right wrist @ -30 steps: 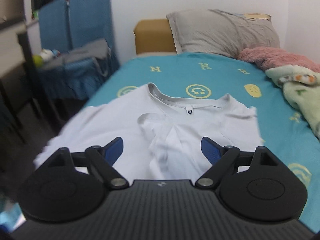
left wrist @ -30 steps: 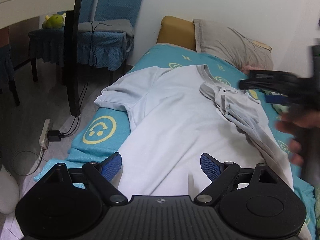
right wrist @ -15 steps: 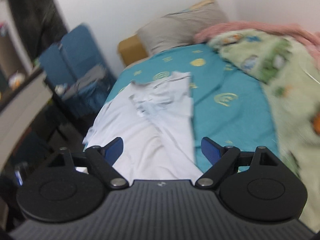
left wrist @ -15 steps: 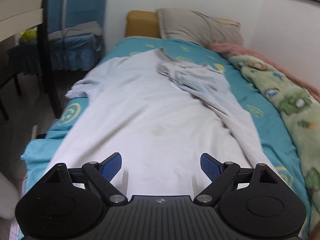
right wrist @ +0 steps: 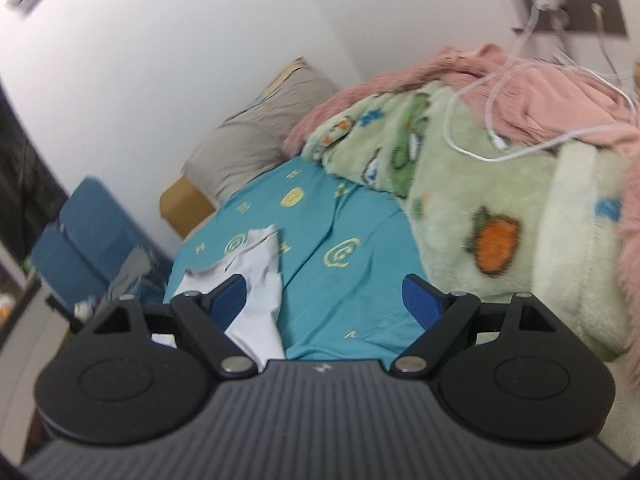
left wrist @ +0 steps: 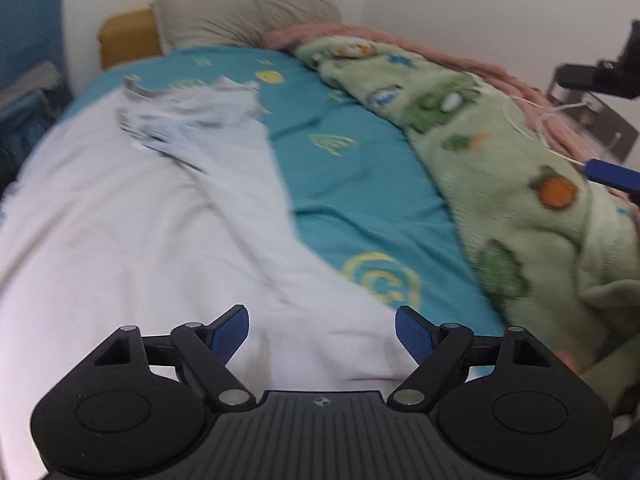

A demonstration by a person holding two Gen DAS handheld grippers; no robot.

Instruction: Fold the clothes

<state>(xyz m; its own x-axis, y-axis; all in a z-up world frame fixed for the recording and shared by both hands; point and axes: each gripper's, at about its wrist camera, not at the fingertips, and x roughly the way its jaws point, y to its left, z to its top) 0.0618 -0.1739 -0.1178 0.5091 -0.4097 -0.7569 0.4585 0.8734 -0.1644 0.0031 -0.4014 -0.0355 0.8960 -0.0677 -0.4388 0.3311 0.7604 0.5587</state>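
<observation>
White cotton T-shirt [left wrist: 152, 216] spread beneath left gripper [left wrist: 322, 334]; right gripper [right wrist: 324, 300] over bare teal bedsheet [right wrist: 352, 280]; both fingers wide.

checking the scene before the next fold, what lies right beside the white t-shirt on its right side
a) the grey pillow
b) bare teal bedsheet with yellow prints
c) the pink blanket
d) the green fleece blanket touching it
b: in the left wrist view the white t-shirt borders bare teal bedsheet, with the green fleece blanket lying farther right, apart from the shirt.
</observation>
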